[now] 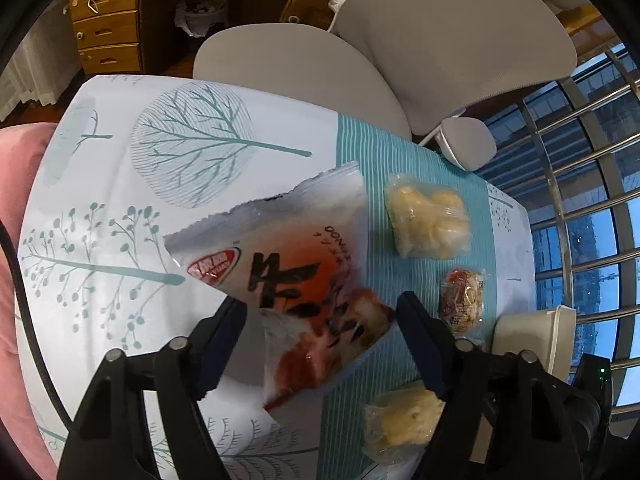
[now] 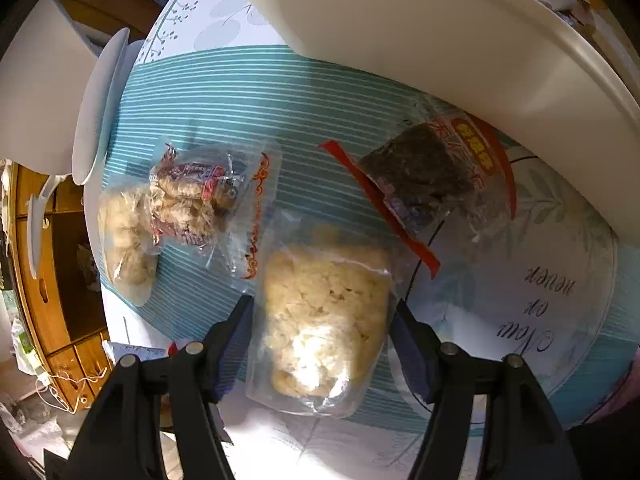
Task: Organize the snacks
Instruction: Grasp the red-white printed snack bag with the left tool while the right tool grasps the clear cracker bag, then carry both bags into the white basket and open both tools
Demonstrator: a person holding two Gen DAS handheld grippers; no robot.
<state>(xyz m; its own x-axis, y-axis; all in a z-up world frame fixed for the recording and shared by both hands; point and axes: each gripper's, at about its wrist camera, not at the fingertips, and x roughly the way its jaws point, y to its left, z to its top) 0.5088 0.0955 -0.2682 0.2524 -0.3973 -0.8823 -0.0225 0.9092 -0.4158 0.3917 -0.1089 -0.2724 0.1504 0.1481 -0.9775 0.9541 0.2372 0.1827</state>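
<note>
Right wrist: clear bag of pale snacks.

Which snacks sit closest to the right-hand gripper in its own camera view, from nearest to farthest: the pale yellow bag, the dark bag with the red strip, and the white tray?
1. Pale yellow bag: lying between the open fingers of the right gripper.
2. Dark bag with the red strip: farther out, to the right.
3. White tray: beyond it, across the top.

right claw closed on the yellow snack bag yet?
No. In the right wrist view the right claw stands open, its fingers either side of the yellow snack bag, which lies on the tablecloth.
</note>
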